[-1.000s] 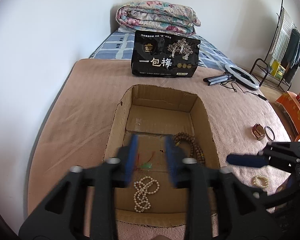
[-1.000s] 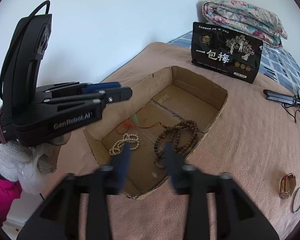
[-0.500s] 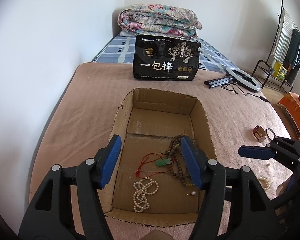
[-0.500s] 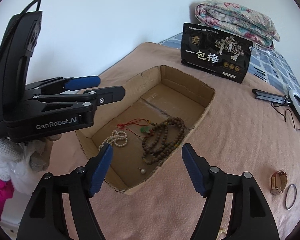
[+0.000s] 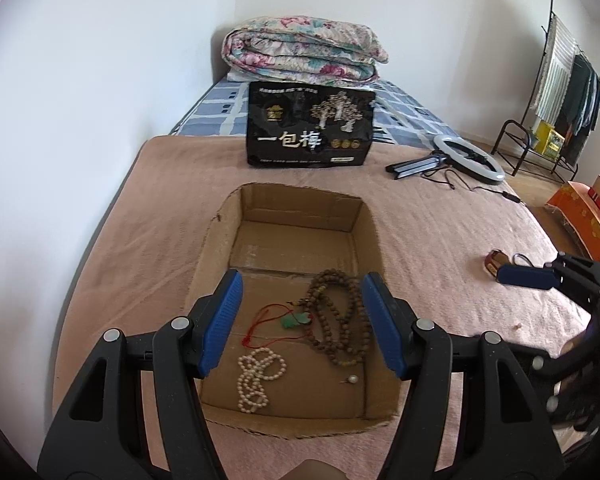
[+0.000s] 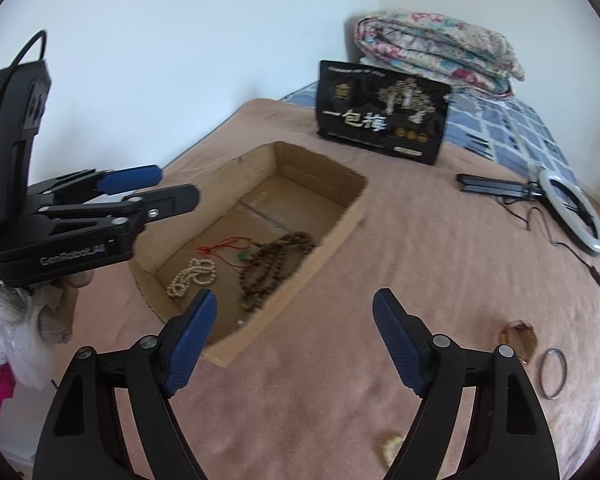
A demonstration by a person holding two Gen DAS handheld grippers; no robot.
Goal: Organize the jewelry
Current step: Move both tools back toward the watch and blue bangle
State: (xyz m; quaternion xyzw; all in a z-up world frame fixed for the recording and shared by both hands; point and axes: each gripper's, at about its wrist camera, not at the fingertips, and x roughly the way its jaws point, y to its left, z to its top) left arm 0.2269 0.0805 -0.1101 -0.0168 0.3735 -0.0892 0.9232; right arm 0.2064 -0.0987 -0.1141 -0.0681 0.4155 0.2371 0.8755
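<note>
Swinging empty, parted right gripper (image 6: 292, 338), lately widening, toward thin dark metal ring (image 6: 552, 373) on pink blanket; left gripper (image 5: 301, 324) apart, empty.

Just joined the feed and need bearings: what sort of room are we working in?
Most likely a bedroom: the work surface looks like a bed under a pink blanket, with a folded floral quilt at its head and a clothes rack by the wall.

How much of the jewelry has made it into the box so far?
Done: a pearl strand, a brown bead necklace, a green pendant on red cord and a small pearl piece lie in the cardboard box. In hand: nothing; the left gripper and right gripper are open and empty. Left: a watch, a ring and a small pale bracelet on the blanket.
</note>
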